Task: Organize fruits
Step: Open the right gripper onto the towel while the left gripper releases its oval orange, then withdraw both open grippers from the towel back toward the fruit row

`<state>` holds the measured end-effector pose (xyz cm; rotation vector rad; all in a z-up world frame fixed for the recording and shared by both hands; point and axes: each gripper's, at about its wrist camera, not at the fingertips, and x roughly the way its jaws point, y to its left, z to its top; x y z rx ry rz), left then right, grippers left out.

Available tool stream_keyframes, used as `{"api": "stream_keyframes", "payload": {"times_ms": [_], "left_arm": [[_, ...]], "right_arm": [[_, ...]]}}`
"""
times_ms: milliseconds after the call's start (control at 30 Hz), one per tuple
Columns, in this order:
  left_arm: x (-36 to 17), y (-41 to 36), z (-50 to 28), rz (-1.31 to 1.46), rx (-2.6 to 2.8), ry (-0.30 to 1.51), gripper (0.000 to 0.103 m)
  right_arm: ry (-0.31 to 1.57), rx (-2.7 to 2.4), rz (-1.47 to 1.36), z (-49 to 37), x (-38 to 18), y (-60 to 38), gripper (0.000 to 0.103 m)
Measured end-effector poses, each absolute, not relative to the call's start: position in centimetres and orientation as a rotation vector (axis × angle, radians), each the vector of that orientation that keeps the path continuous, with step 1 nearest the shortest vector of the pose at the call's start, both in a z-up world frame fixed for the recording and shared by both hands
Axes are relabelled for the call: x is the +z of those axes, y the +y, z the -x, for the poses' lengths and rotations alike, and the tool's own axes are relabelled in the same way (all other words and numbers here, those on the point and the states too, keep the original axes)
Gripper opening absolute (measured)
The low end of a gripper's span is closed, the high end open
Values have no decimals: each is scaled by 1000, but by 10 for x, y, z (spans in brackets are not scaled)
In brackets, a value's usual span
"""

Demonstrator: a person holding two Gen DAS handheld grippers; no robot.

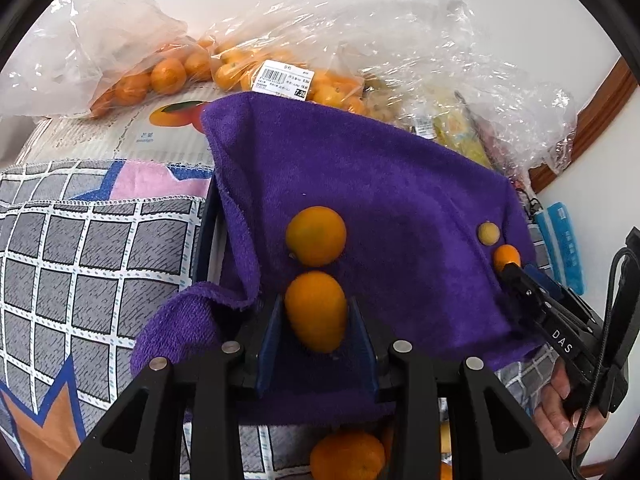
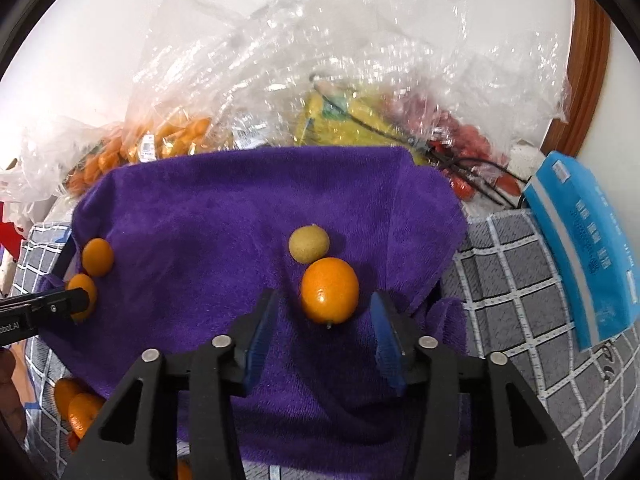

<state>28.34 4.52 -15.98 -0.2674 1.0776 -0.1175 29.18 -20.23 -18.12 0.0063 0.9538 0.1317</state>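
Clear plastic bags (image 1: 132,68) heaped against the white wall are seen filled with small oranges, one bag (image 1: 288,76) carrying a white price label; further bags (image 2: 360,120) at the right hold yellow and red produce, blurred behind the film. In front, a purple towel (image 1: 380,184) is draped over a dark-framed support, its left edge folded down onto a grey checked cloth (image 1: 88,264). An oval orange fruit (image 1: 316,312) is pinched between the blue pads of the left gripper (image 1: 316,320), just beside a rounder orange (image 1: 316,236) lying on the towel. Near the towel's right edge, the right gripper (image 2: 322,316) is held with its jaws spread and clear of a third orange (image 2: 330,290), which rests between them, touching a pale yellow-green fruit (image 2: 309,244). The middle of the towel is left bare between the two pairs. A blue packet (image 2: 588,252) is propped just beyond the right edge, and loose oranges (image 2: 76,404) are visible below the front left corner.
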Motion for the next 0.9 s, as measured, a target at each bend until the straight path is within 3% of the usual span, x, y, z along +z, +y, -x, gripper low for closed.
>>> {"api": "stream_keyframes", "payload": {"times_ms": [133,900], "left_arm": [[-146,48,-272,260,-111,1042,43],[-70,46,-161,256,-62,828,42]], "right_arm": [[915,126,-5,-279,-163,-202,56],[803,135,-129,-174,-92,-223,56]]}}
